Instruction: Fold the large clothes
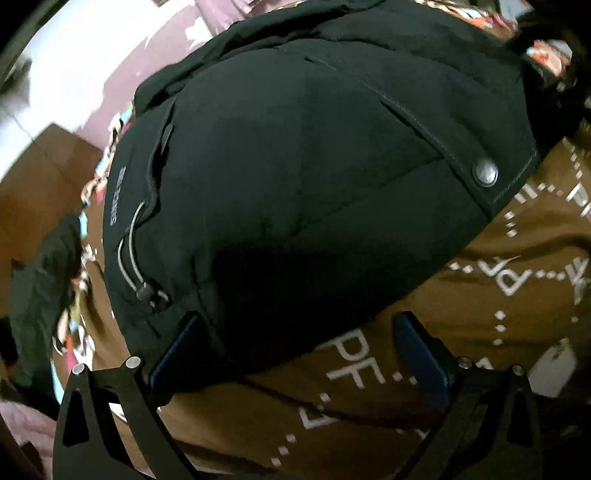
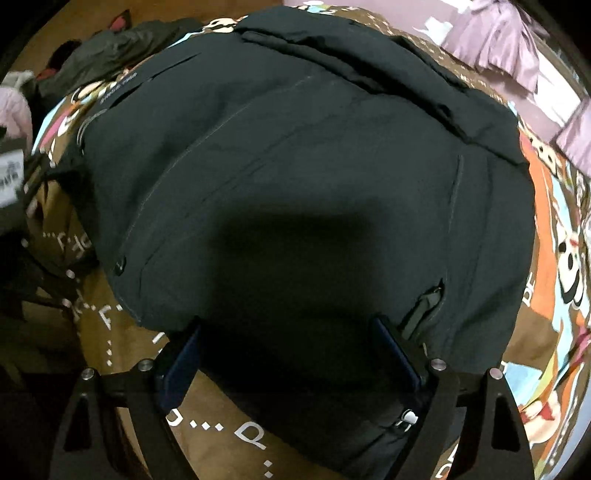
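Observation:
A bulky black padded jacket point(image 1: 295, 166) lies on a brown bedspread point(image 1: 461, 302) printed with white letters. It has a metal snap button point(image 1: 485, 172) and a grey drawcord with a toggle point(image 1: 144, 291). My left gripper point(image 1: 299, 332) is open, its fingers spread over the jacket's near edge and the spread. In the right wrist view the jacket point(image 2: 295, 166) fills the frame. My right gripper point(image 2: 288, 339) is open, its fingers straddling the jacket's near edge beside a zipper pull point(image 2: 408, 417).
The bedspread point(image 2: 221, 424) has cartoon prints at the right point(image 2: 554, 258). Purple cloth point(image 2: 498, 33) lies at the far right. Dark green clothing point(image 2: 110, 48) and a pink item point(image 2: 13, 107) lie at the far left. A wooden floor point(image 1: 37, 184) shows beyond the bed.

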Tool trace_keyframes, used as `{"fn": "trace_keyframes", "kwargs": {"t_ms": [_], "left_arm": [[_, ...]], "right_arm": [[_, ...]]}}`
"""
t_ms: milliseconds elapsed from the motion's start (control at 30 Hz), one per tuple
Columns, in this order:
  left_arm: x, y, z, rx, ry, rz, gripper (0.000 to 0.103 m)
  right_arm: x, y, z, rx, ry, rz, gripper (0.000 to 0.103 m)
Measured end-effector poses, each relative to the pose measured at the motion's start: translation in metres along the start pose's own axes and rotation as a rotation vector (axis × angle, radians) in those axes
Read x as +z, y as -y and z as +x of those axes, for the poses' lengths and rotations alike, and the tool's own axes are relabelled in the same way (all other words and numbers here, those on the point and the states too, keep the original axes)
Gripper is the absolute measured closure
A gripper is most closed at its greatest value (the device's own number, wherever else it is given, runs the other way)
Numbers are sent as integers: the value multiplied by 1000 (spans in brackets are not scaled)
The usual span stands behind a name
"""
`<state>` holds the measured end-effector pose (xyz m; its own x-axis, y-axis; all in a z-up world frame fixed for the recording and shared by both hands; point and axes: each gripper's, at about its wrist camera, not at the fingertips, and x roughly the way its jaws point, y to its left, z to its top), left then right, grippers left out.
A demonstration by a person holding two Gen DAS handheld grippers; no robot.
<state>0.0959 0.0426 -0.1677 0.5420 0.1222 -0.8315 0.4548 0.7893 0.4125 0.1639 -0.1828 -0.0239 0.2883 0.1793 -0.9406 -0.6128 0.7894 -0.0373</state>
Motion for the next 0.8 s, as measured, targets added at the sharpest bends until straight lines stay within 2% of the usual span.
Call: {"fn": "trace_keyframes", "kwargs": {"t_ms": [167, 200, 233, 300, 333, 367, 467, 567, 700, 800], "left_arm": [[5, 9, 12, 47, 15, 41, 2], [6, 13, 12, 57, 22, 48, 5], [7, 16, 9, 73, 33, 57, 10], [8, 21, 6, 108, 51, 75, 25], [8, 21, 5, 124, 61, 88, 29], [8, 24, 5, 147, 77, 120, 37], [8, 28, 7, 202, 94, 191, 47], [12, 25, 8, 220, 100, 208, 65], [16, 8, 6, 202, 131, 224, 84], [20, 3, -10, 184, 142, 221, 91]], "right_arm": [[-1, 2, 1, 20, -7, 16, 16], [-2, 3, 1, 21, -13, 16, 16], [-3, 4, 0, 24, -20, 15, 15], [-15, 5, -2, 28, -47, -12, 15], [-19, 6, 0, 15, -59, -32, 15], [-25, 1, 2, -7, -70, -65, 15], [-31, -10, 6, -48, -73, -143, 14], [-29, -13, 5, -52, -68, -161, 14], [-26, -10, 0, -46, -57, -141, 14], [-29, -13, 2, -69, -56, -170, 13]]}}
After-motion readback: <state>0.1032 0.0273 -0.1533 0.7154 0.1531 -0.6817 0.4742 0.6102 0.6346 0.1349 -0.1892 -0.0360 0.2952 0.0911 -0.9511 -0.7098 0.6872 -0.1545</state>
